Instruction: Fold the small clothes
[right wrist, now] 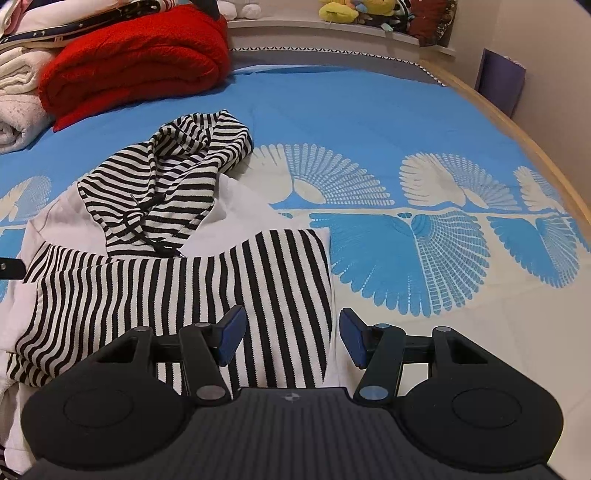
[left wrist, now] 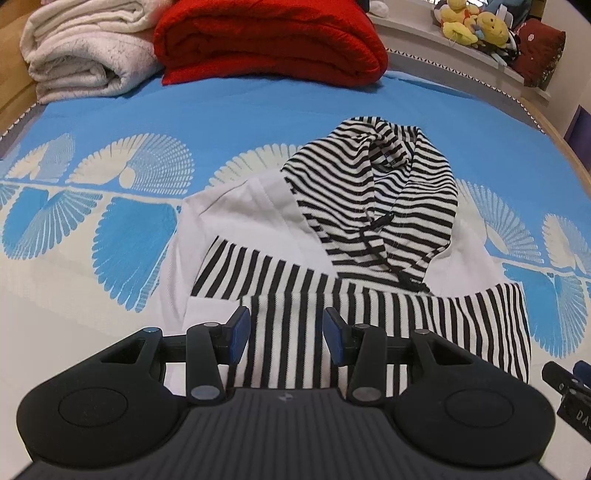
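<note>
Your left gripper (left wrist: 286,332) hangs above the small hooded top (left wrist: 332,236), and its jaws stand apart with nothing pressed between the blue pads (left wrist: 236,332); only striped cloth shows below the gap. Your right gripper (right wrist: 291,338) is also open and holds nothing. It is over the right edge of the same top (right wrist: 177,280), so one pad is above the stripes and the other above the bedspread (right wrist: 406,129).

The top lies flat on the blue bedspread (left wrist: 221,110) with the white fan pattern. Its body is white, and the striped hood (left wrist: 376,192) is spread upward, with a dark drawstring (left wrist: 391,266) lying on it. The striped sleeves (left wrist: 369,317) are folded across the body, one over the other, below the hood.

Behind the top, a folded red blanket (left wrist: 269,40) sits beside a folded white blanket (left wrist: 85,48). On the shelf (left wrist: 406,27) at the far side there are yellow plush toys (left wrist: 472,24).
</note>
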The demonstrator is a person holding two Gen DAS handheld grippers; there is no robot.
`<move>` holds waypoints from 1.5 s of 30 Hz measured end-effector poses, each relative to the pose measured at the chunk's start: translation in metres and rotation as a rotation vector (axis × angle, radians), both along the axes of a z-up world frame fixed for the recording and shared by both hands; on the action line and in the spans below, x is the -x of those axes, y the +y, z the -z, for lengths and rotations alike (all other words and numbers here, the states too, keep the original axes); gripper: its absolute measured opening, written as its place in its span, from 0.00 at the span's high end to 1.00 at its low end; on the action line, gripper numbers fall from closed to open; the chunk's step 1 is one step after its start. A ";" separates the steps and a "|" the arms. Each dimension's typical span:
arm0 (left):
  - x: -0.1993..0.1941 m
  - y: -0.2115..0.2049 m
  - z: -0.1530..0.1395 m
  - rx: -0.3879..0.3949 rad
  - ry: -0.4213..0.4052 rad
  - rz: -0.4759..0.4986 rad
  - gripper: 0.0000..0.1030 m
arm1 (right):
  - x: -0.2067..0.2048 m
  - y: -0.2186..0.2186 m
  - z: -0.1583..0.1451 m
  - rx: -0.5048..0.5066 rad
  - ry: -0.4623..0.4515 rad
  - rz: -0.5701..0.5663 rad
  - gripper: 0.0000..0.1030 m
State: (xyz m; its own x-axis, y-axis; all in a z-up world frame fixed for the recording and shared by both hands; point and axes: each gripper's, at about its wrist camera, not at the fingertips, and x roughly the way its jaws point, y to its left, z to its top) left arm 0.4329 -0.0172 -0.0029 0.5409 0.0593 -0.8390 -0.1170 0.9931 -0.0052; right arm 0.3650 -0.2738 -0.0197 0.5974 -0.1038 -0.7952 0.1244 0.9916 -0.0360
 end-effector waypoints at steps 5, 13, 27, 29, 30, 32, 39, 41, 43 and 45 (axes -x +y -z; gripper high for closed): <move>-0.003 -0.010 -0.001 -0.013 -0.025 -0.005 0.53 | 0.000 -0.001 -0.002 0.015 -0.008 -0.003 0.44; 0.002 0.003 -0.011 -0.017 -0.119 0.019 0.61 | -0.003 -0.007 -0.008 -0.008 -0.018 0.000 0.44; -0.026 0.022 -0.019 0.019 -0.229 0.090 0.72 | -0.010 -0.030 -0.014 -0.025 -0.009 0.017 0.43; -0.057 0.019 -0.020 0.030 -0.225 0.102 0.72 | -0.010 -0.032 -0.015 -0.022 -0.011 0.016 0.43; -0.075 0.016 -0.021 0.035 -0.225 0.109 0.72 | -0.010 -0.032 -0.015 -0.018 -0.011 0.015 0.43; -0.118 0.009 -0.019 0.057 -0.212 0.121 0.72 | -0.011 -0.032 -0.013 -0.013 -0.008 0.012 0.42; -0.272 -0.018 0.018 0.172 -0.120 0.076 0.70 | -0.017 -0.034 -0.003 -0.009 0.026 -0.001 0.42; -0.307 -0.028 0.036 0.167 -0.093 0.044 0.64 | -0.021 -0.033 -0.001 -0.009 0.030 -0.001 0.42; -0.335 -0.032 0.053 0.218 -0.047 -0.014 0.58 | -0.024 -0.034 0.000 -0.006 0.033 0.000 0.42; -0.353 -0.036 0.069 0.301 -0.023 -0.054 0.55 | -0.027 -0.035 0.000 -0.004 0.030 0.005 0.42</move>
